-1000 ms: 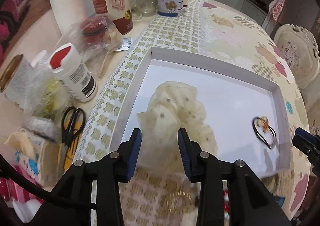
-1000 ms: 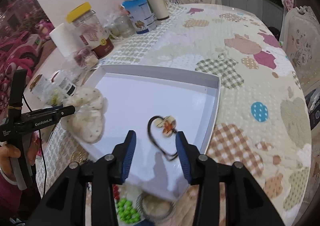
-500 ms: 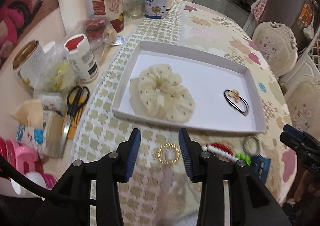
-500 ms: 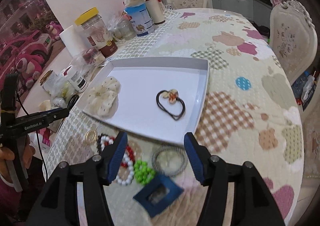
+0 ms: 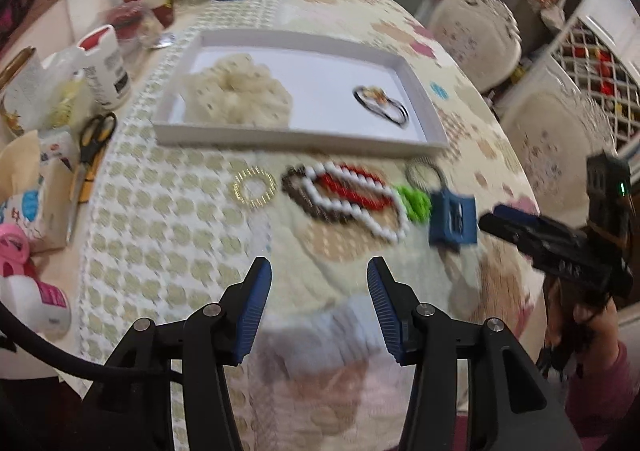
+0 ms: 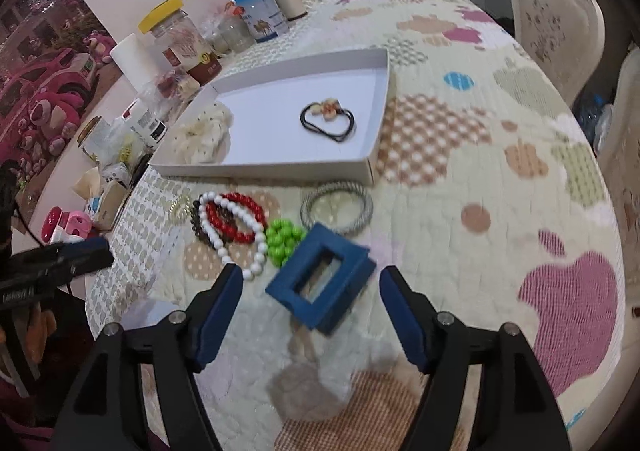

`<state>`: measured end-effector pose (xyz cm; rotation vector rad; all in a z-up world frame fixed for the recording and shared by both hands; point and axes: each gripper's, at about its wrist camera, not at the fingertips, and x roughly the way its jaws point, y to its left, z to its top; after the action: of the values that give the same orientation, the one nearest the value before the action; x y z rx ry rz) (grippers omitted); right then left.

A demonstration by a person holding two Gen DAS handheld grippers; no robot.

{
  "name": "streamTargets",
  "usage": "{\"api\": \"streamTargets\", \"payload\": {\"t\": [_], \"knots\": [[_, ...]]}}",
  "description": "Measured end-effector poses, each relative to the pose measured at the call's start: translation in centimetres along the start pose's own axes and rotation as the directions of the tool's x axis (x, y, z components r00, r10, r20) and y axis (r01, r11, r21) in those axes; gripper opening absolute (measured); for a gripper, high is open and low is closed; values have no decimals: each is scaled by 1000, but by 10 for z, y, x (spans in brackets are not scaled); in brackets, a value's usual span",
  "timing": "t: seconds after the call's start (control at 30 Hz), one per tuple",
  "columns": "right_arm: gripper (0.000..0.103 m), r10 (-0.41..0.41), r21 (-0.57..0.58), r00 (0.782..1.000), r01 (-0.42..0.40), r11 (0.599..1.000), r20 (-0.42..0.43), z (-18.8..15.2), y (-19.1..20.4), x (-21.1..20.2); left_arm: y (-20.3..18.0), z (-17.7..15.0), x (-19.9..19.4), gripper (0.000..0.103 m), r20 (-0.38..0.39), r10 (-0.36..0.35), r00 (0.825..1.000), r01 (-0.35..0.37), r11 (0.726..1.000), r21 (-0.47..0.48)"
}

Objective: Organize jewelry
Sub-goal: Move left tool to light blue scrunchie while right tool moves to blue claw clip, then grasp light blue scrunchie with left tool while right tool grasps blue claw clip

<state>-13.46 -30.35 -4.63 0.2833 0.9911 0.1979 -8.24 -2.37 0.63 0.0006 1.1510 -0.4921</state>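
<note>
Both grippers are wide open and hold nothing: the left gripper (image 5: 316, 305) and the right gripper (image 6: 310, 317) hang above the cloth in front of the tray (image 6: 376, 165). Inside the tray lie a cream scrunchie (image 6: 204, 131) and a black hair tie (image 6: 328, 121). In front of the tray wait the bead bracelets (image 6: 232, 225), green beads (image 6: 284, 239), a wire bangle (image 6: 336, 207) and a blue square frame (image 6: 320, 279), perhaps a clip. The bracelets overlap each other, so a grasp on one may drag the neighbours along.

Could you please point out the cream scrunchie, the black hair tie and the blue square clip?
cream scrunchie (image 6: 204, 133), right wrist view, middle of its ruffles.
black hair tie (image 6: 327, 119), right wrist view, its elastic loop.
blue square clip (image 6: 320, 277), right wrist view, frame's left side.
</note>
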Motion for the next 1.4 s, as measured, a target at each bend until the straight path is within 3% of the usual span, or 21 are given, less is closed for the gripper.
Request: {"api": "streamTargets", "payload": {"t": [0.37,0.63,0.8,1.0,1.03,1.2,1.4], "knots": [[82,-39,72,999,39,997,-1,-4,5,20,0,-30,17,39,-61,0,998,1,1000,20],[85,-93,94,996,94,991,-16,6,13,42,-12,-43,30,40,-95,-23,995,33,994,107],[84,-112,90,992,116,989,-49,5,5,50,-16,-46,38,46,-109,-23,994,39,988,147],[56,-74,43,996,76,996,-52,2,1,46,-18,-49,46,48,-131,-9,991,33,982,186],[56,-77,25,996,79,997,-49,2,3,44,-19,-49,46,47,-131,-4,991,30,981,192],[54,-55,-7,998,55,998,-43,1,5,33,-22,-46,44,19,-110,-1,994,23,981,192],[53,-37,-14,999,37,999,-4,8,7,7,-21,-30,26,15,-55,-23,998,31,986,162]]}}
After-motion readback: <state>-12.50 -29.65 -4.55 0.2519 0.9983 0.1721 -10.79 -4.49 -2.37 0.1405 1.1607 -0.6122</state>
